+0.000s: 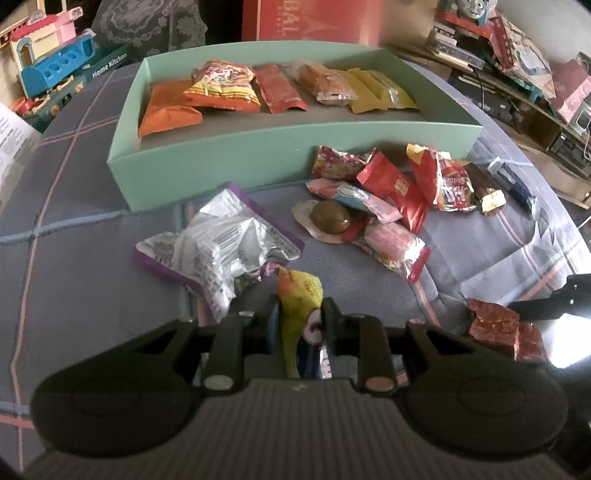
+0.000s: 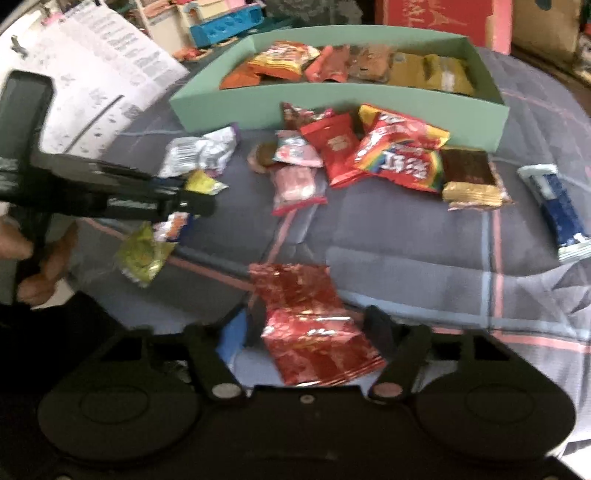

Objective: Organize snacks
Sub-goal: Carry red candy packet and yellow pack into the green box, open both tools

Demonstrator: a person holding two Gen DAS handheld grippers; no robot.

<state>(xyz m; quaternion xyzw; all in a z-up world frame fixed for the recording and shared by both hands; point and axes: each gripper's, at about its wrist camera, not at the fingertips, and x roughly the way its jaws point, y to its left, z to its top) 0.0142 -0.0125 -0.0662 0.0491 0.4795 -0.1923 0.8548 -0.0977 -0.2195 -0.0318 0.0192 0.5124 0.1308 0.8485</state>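
Observation:
A mint-green box (image 1: 236,162) (image 2: 332,107) on the bedspread holds a row of orange, red and yellow snack packs (image 1: 273,88). Loose snacks (image 1: 391,195) (image 2: 373,155) lie piled in front of it. My left gripper (image 1: 299,314) is shut on a yellow-green snack packet (image 1: 299,295), which hangs from it in the right wrist view (image 2: 147,251). My right gripper (image 2: 314,328) is closed on a shiny red snack packet (image 2: 310,325), also seen in the left wrist view (image 1: 506,332).
A crumpled silver-purple bag (image 1: 221,247) lies left of the pile. A blue-white bar (image 2: 561,210) lies far right. Toys (image 1: 51,70) and a printed paper sheet (image 2: 96,74) sit at the left, a red carton (image 1: 314,18) behind the box.

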